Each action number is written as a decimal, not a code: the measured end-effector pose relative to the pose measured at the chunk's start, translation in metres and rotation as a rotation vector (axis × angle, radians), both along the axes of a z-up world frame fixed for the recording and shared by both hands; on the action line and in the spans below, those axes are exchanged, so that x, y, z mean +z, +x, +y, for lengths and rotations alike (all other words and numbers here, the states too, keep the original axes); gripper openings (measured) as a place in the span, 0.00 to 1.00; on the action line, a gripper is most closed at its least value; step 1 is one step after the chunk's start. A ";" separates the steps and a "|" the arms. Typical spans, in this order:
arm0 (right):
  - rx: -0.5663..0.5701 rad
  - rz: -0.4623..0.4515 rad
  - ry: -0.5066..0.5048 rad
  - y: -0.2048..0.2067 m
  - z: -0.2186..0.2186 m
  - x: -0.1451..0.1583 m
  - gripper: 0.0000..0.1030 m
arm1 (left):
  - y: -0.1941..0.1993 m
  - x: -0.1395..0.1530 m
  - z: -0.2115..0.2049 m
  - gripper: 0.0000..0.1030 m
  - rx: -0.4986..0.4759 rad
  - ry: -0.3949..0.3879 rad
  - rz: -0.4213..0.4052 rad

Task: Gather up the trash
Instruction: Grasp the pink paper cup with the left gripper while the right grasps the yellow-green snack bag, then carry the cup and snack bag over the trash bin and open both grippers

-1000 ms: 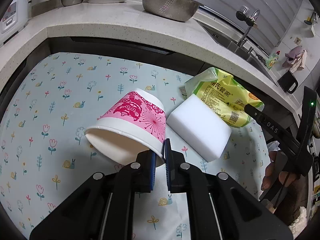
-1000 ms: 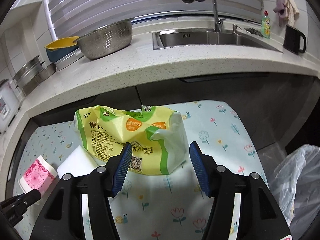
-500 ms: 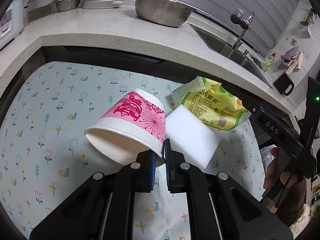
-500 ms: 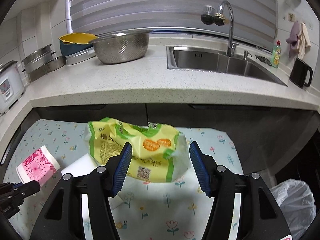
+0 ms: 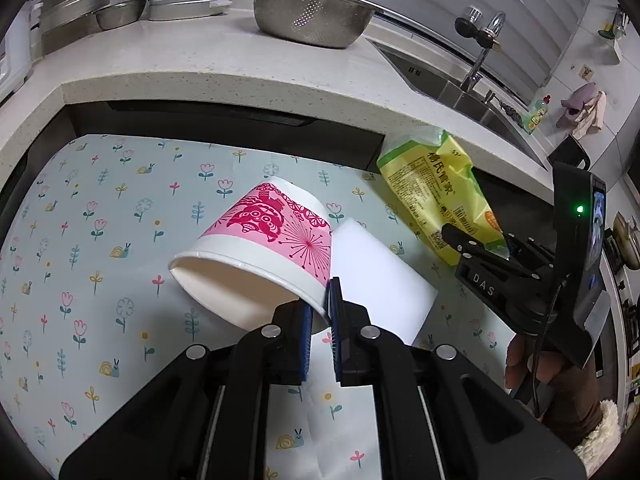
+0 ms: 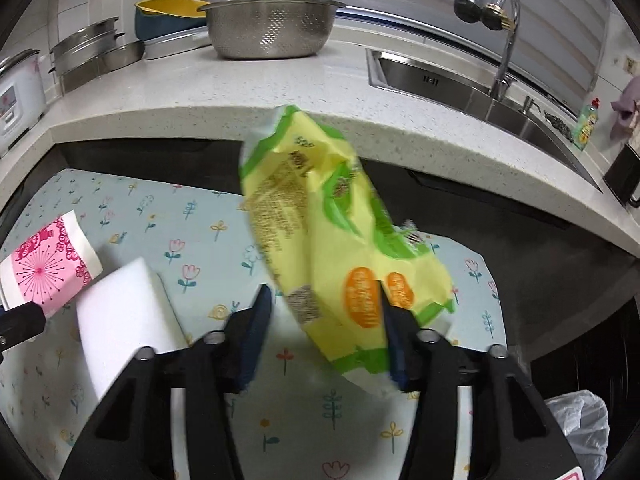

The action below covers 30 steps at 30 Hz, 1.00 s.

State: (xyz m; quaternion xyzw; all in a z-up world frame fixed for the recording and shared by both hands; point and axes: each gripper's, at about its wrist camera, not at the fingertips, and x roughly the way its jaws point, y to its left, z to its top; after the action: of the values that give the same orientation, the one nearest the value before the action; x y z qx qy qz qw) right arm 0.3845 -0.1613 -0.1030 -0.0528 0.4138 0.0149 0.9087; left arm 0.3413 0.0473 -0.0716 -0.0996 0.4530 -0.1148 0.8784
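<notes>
Yellow bag now lifted — right tool just closing on it.

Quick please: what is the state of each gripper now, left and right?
Left gripper: shut on the rim of the pink paper cup.
Right gripper: jaws have just been closing, and they hold the yellow snack bag above the mat.

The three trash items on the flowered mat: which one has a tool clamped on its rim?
The pink-and-white paper cup: the left tool pinches its rim. The white foam block lies untouched; the yellow bag has no rim.
</notes>
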 end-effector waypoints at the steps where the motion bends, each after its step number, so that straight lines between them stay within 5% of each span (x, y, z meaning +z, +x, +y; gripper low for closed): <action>1: -0.011 0.001 0.015 -0.002 -0.004 0.002 0.15 | -0.001 0.001 -0.001 0.08 -0.002 0.001 -0.002; 15: -0.121 -0.088 0.156 -0.104 -0.040 0.059 0.08 | -0.048 0.043 -0.026 0.08 -0.062 -0.025 -0.053; 30: -0.268 -0.145 0.236 -0.230 -0.112 0.087 0.08 | -0.122 0.075 -0.116 0.07 -0.242 -0.035 -0.086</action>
State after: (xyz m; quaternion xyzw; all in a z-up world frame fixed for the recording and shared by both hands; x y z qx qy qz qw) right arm 0.1547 -0.2730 -0.0164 0.1090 0.3457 -0.0618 0.9299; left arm 0.2192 -0.0691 0.0029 -0.0544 0.4214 -0.2320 0.8750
